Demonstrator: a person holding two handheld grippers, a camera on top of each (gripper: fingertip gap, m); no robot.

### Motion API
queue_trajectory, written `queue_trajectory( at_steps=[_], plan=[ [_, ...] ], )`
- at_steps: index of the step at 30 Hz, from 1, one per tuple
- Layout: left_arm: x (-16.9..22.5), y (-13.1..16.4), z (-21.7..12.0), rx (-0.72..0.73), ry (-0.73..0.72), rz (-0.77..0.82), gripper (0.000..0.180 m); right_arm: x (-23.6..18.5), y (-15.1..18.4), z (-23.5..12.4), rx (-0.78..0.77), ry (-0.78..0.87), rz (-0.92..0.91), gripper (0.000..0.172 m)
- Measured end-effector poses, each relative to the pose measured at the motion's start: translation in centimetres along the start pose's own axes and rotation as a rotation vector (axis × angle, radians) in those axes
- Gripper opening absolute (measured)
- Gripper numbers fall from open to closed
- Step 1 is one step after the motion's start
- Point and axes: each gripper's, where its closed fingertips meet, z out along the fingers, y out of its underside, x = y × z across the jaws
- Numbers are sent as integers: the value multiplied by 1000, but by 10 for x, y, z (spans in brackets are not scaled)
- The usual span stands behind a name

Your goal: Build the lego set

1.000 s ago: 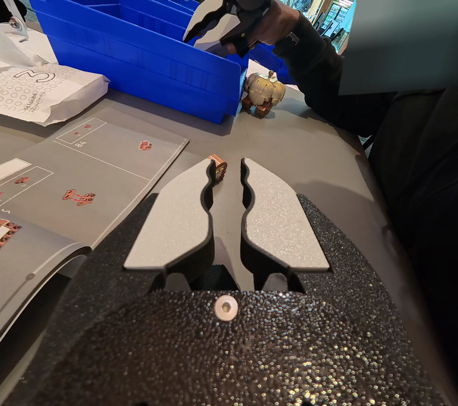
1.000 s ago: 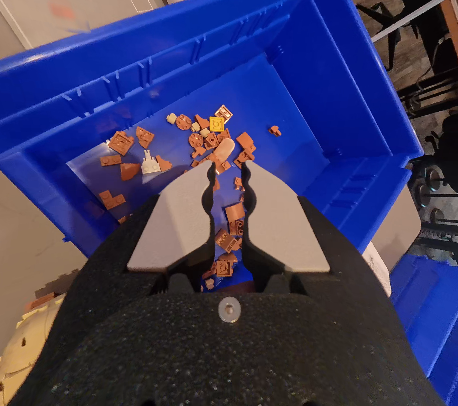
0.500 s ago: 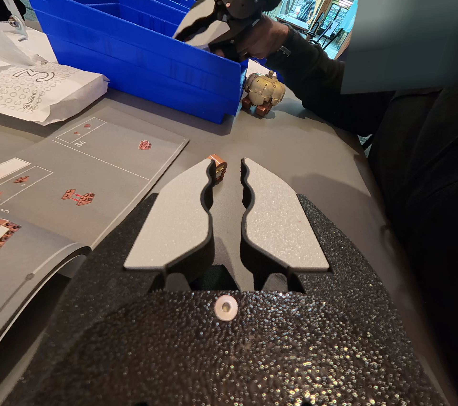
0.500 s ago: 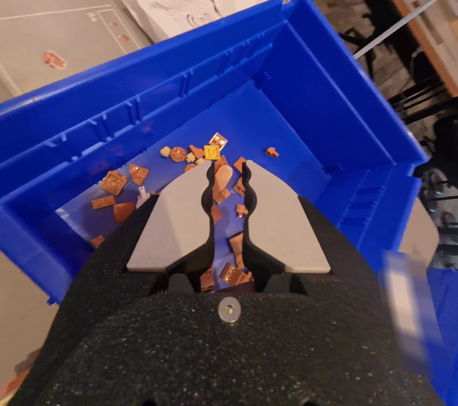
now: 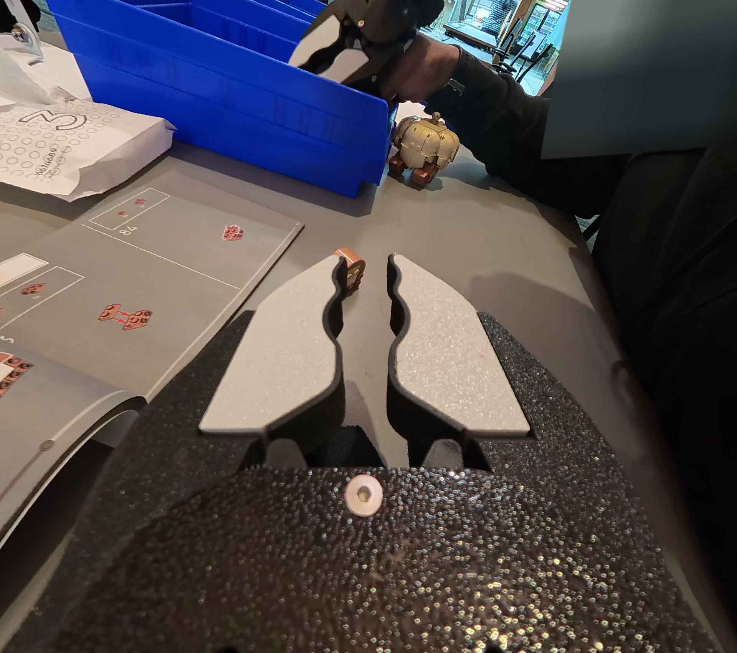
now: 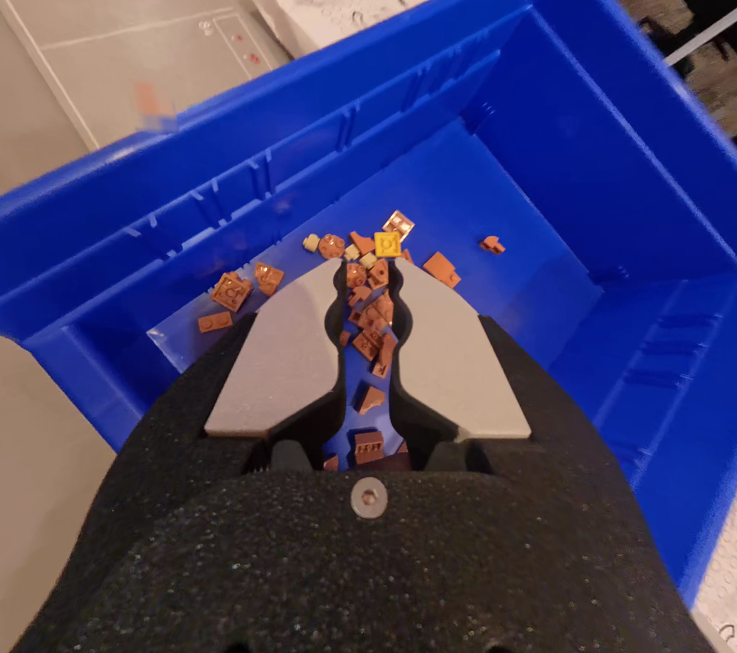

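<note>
The left gripper (image 5: 367,267) lies low over the grey surface (image 5: 458,235) at the centre of its view, jaws apart with bare surface between the tips. A small brown brick piece (image 5: 351,269) stands on the surface against the inner edge of the left fingertip; the right fingertip is clear of it, so nothing is clamped. An open instruction booklet (image 5: 139,275) lies at the left of the frame, and a white paper bag (image 5: 79,151) lies above it at the left edge. A blue bin (image 5: 223,103) crosses the upper left, and just beside its near corner stands a small tan and brown brick model (image 5: 426,149).

The right gripper (image 6: 367,267), held by a hand (image 5: 422,72) in a dark sleeve at the upper centre of the left wrist view, points down into the blue bin (image 6: 578,155). Its jaws are apart and clamp nothing. Loose brown bricks (image 6: 371,315) lie on the bin floor, seen through the gap and around the tips. A yellow square plate (image 6: 386,245) lies just beyond the fingertips, a tan round piece (image 6: 311,242) to its left, and a lone brown piece (image 6: 492,245) farther right.
</note>
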Motion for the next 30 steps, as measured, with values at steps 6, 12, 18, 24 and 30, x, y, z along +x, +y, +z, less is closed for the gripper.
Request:
queue_trajectory(
  at_steps=[6, 12, 18, 24, 30],
  plan=[
    [0, 0, 0, -2, -1, 4, 19, 31, -21, -29, 101, 132, 85, 17],
    [1, 1, 1, -8, -4, 15, 19, 43, -16, -36, 57, 195, 102, 17],
    [1, 1, 1, -10, -5, 18, 19, 44, -2, -29, -21, 214, 106, 14],
    [2, 2, 1, -13, -7, 24, 19, 19, 30, -10, -213, 82, 44, 11],
    [3, 4, 2, -28, -10, 40, 19, 5, 55, 4, -350, -7, 47, 11]
  ],
)
